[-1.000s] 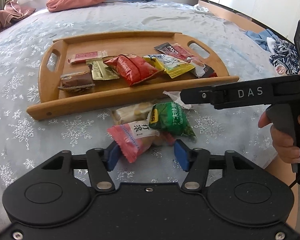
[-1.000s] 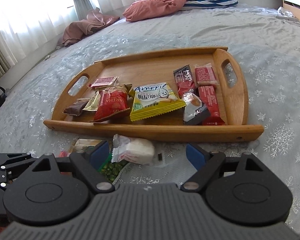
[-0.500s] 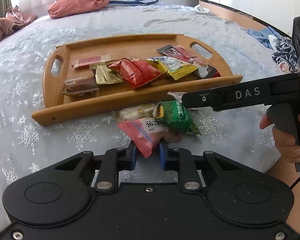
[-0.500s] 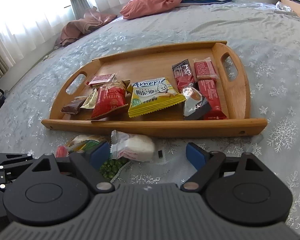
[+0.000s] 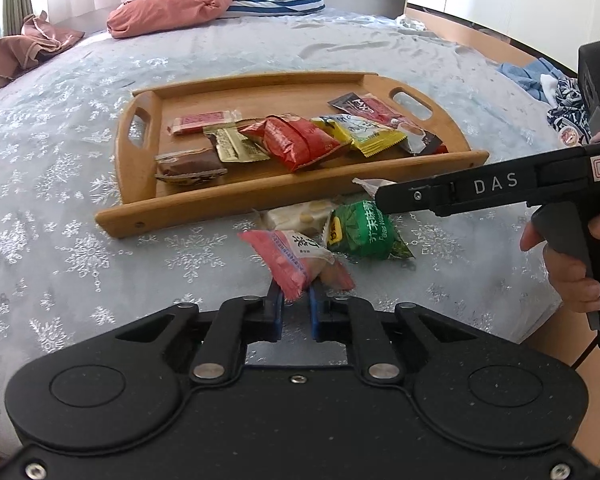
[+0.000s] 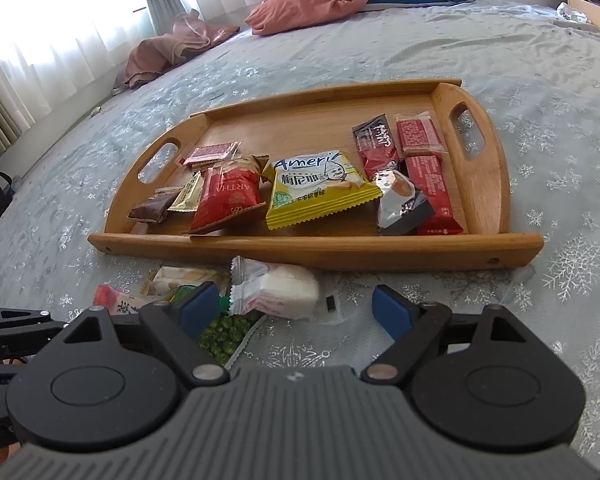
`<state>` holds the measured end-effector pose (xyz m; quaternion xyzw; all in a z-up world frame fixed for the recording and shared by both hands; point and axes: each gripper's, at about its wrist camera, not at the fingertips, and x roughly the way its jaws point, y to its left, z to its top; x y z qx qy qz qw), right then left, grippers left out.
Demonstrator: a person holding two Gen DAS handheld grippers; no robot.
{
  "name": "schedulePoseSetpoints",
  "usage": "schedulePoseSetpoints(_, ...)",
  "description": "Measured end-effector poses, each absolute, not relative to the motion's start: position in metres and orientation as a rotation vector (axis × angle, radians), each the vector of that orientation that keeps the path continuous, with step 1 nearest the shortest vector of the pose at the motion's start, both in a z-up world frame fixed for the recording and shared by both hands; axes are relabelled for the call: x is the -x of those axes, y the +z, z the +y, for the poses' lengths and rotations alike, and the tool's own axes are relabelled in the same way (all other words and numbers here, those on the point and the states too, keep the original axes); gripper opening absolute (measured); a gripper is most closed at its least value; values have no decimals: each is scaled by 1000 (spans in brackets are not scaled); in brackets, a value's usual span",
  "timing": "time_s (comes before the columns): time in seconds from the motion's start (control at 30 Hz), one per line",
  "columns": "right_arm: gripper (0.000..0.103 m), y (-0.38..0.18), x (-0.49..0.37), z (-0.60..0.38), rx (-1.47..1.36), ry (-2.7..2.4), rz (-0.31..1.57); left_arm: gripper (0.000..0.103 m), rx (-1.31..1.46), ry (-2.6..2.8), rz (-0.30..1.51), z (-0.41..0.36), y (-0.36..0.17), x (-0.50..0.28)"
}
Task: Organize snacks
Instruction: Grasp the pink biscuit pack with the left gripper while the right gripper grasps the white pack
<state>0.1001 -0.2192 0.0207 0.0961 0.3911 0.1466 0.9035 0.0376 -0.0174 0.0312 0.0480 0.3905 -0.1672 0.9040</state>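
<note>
- The pink snack packet (image 5: pixel 290 254) is lying on the bedspread (image 5: pixel 60 200) just in front of the wooden tray (image 5: pixel 300 196), and its near sealed end is sitting between the blue pads of the left gripper (image 5: pixel 296 308), which are pressing together on that end.
- Its long axis is running away from the left gripper and slightly to the left, toward the tray's near rim, so the packet is pointing roughly along the line the lift would take; I judge a short raise and forward carry over the rim is what is coming.
- The green pea packet (image 5: pixel 364 232) is resting just right of the pink one, touching or nearly so, with a pale packet (image 5: pixel 296 216) behind both, close against the tray.
- The right gripper (image 6: pixel 296 308) is hanging with its fingers spread wide apart, holding nothing, and the white packet (image 6: pixel 276 290) is lying just ahead between them, partly over the green pea packet.
- The left gripper is the nearer to the pink packet; the right one is nearer to the white one.
- The tray is already carrying a row of snacks, with bare wood showing along its far side.
</note>
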Motion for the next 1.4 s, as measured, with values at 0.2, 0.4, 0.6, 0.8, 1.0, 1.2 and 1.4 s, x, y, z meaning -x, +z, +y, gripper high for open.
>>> schedulePoseSetpoints(0.2,92,20,-98,-217,-200,310,808,11,-82,-322,800,-9,34,-35)
schedulePoseSetpoints(0.4,92,21,-100,-216,-210,306,808,15,-68,-277,794,1,34,-36)
schedulePoseSetpoints(0.6,92,21,-103,-214,-219,284,795,51,-53,-235,762,12,39,-33)
schedulePoseSetpoints(0.8,89,18,-108,-210,-218,250,786,69,-93,-259,724,1,44,-29)
schedulePoseSetpoints(1.0,75,17,-108,-202,-180,252,787,73,-108,-284,737,-16,36,-38)
schedulePoseSetpoints(1.2,50,19,-103,-205,-163,249,772,69,-122,-273,745,-22,27,-45)
schedulePoseSetpoints(1.4,43,27,-94,-208,-148,252,741,61,-99,-298,749,-14,25,-47)
